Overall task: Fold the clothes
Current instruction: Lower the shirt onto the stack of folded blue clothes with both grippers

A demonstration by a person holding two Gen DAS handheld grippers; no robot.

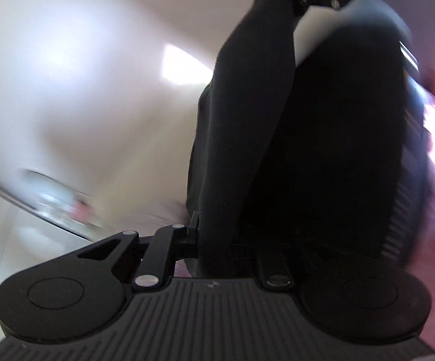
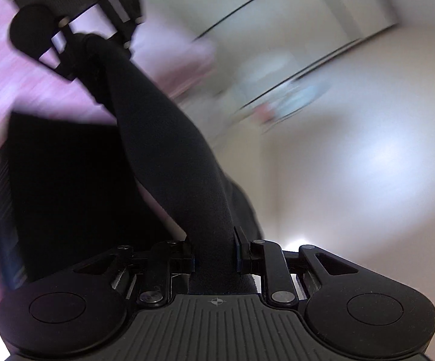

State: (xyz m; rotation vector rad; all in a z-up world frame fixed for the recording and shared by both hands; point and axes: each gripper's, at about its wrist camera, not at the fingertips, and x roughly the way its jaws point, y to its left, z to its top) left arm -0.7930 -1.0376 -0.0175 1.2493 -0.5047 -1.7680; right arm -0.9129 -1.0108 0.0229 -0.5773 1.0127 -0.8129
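Now 2 grippers, left gripper & right gripper, clamp 1 black garment.

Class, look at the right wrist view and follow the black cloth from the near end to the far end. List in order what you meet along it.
right gripper clamped on the cloth → stretched black garment → left gripper clamping the far end → blurred pink surface behind it.
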